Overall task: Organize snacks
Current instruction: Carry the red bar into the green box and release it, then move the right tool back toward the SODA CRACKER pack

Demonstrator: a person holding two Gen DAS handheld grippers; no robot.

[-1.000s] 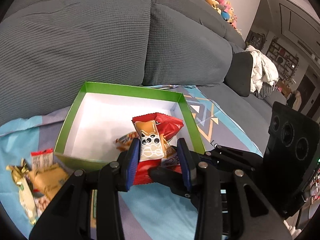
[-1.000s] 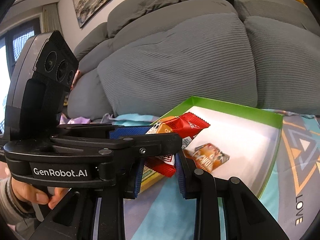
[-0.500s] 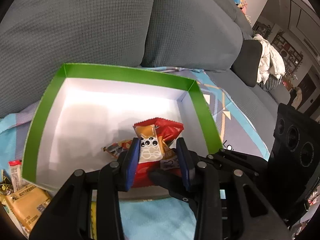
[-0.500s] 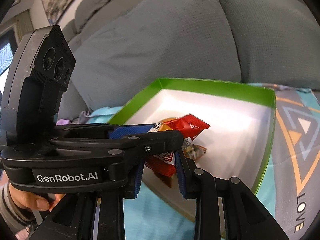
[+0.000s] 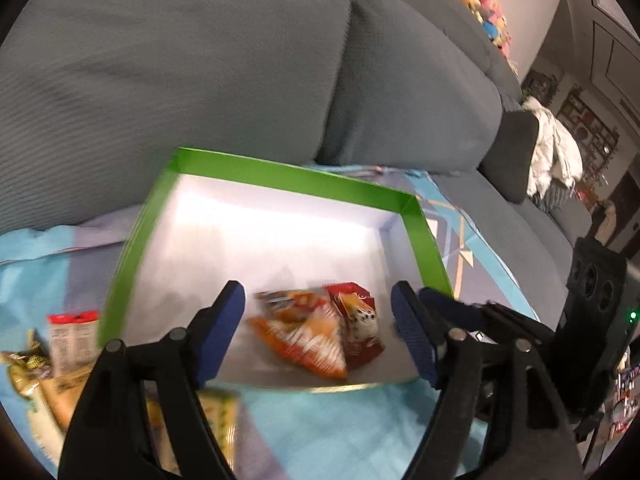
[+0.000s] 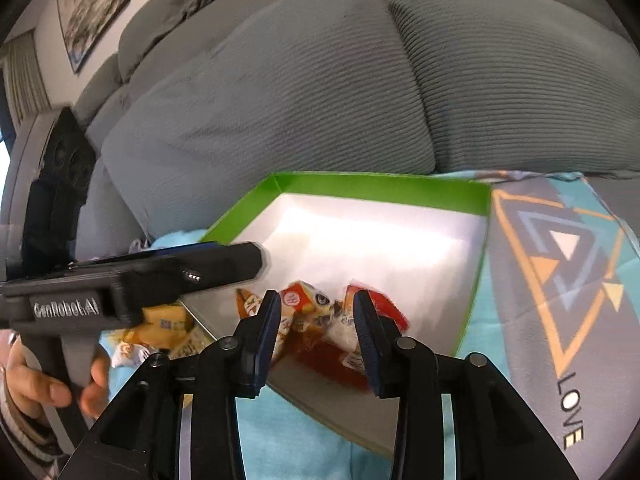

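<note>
Grey sofa cushions fill the background, with loose snack packets piled on the blue blanket off to my left. My left gripper has its fingers spread wide with nothing in them, hanging over the green-edged box, where the orange packet and red packet lie near the front right corner. My right gripper is open too, holding nothing.

A green-rimmed box with a white floor lies open on the blanket. Two packets lie flat inside near its 5 o'clock corner: an orange one touching a red one. More snacks lie outside at 8 o'clock.
</note>
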